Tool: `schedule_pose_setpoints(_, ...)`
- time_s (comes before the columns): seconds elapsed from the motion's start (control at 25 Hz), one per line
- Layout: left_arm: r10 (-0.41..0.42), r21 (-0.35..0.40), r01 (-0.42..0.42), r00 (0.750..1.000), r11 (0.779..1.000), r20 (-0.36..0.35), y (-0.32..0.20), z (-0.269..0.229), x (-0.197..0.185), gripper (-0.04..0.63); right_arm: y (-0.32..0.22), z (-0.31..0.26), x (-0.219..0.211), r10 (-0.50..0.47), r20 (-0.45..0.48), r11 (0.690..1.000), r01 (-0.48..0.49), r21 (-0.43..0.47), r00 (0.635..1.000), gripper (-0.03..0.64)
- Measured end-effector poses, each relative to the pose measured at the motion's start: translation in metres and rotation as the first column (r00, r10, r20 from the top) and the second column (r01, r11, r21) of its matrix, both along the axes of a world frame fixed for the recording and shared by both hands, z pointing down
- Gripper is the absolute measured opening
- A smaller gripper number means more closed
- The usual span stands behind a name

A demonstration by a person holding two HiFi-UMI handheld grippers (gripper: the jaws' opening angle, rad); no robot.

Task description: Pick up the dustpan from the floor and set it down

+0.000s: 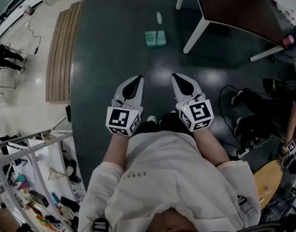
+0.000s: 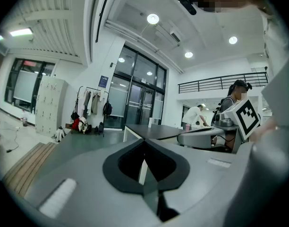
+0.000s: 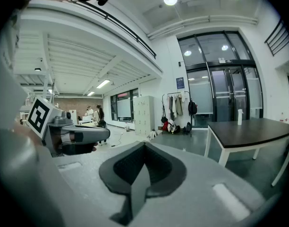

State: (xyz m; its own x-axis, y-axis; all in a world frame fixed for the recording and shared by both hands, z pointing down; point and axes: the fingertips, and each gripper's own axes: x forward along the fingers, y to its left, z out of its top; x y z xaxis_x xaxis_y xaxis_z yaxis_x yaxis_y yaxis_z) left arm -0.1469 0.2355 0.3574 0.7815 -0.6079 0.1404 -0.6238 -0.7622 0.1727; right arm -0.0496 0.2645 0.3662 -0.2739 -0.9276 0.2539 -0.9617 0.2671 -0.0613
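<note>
In the head view, the dustpan stood on the dark smooth floor, far in front of me, near the white leg of the table on the right. Its pan looked like thin, pale green plastic, box-shaped, with a slim light handle going up from it. I judged it light and stiff, but a little slippery, so the handle seemed the best place to take hold; the thin pan wall could bend or slide out. Both tools were close to my body, well apart from the dustpan. The left gripper and the right gripper had grey shells with dark inner pads.

In the left gripper view, the left gripper had its tips together, and only a rounded hollow stayed between the dark pads, with nothing inside. The dustpan was not in this view.

In the right gripper view, the right gripper was closed in the same way and empty. I saw there the table's dark top, but no dustpan.
</note>
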Motion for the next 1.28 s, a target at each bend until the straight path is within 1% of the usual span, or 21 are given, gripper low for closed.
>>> schedule_pose_setpoints(0.36,-0.007,-0.005,0.007,1.000,1.000,-0.006,0.003,0.003,-0.003,0.015,0.007,0.003,0.002,0.026,0.002,1.000,-0.026,-0.004,1.000,-0.009)
schedule_pose_setpoints(0.68,-0.007,-0.008,0.007,1.000,1.000,-0.008,0.004,0.003,-0.009,0.015,0.008,0.001,0.006,0.075,0.042,0.997,-0.075,-0.006,0.996,-0.009)
schedule_pose_setpoints(0.92,-0.015,-0.012,0.015,1.000,1.000,-0.020,0.000,0.005,-0.015,0.015,0.006,0.001,0.003,0.082,0.036,0.997,-0.082,-0.006,0.996,-0.009)
schedule_pose_setpoints(1.08,-0.025,-0.024,0.024,0.999,0.999,-0.028,-0.006,0.008,-0.013,0.015,0.003,0.002,0.009,0.092,0.031,0.996,-0.092,-0.008,0.995,-0.009)
schedule_pose_setpoints(1.28,-0.046,-0.038,0.045,0.998,0.998,-0.030,-0.021,0.010,-0.017,0.015,-0.017,0.001,0.016,0.097,0.082,0.995,-0.096,-0.013,0.992,-0.009)
